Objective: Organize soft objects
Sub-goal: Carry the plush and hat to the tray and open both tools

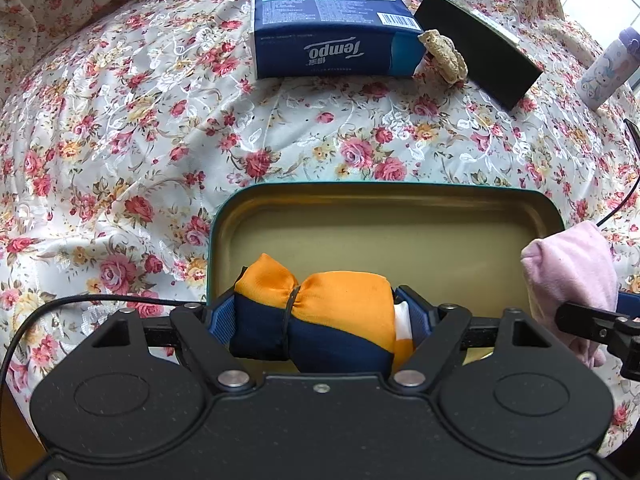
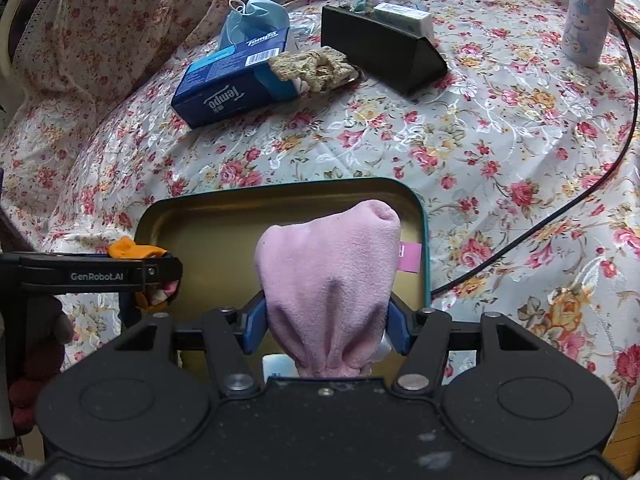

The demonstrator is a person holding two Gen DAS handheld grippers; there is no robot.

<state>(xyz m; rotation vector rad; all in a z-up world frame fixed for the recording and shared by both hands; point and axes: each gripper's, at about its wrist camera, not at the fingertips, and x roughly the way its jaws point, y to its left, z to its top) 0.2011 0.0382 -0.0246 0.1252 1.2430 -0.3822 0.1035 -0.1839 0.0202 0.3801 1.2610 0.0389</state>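
- I am holding an orange-and-navy cloth bundle (image 1: pixel 320 312), tied round with a black band, in the left claw (image 1: pixel 318 320); the blue pads are pressing on it from both sides, jaws about half closed.
- I am holding a pink plush cloth (image 2: pixel 328 280) in the right claw (image 2: pixel 326 326), pads squeezing its gathered lower end, the top standing free.
- Both claws are pointing steeply down over the open gold-lined tin (image 1: pixel 400 200) with a teal rim, resting on the counter's floral cloth (image 1: pixel 140 140).
- The tin's floor, where visible, is looking bare; I am judging neither item released yet.
- Still out on the cloth: a blue mesh pouf (image 2: pixel 256 16) behind the Tempo tissue box (image 2: pixel 232 84), and a beige knitted piece (image 2: pixel 316 66) beside it.
- My estimate: an early stage, two drops pending, more to gather.
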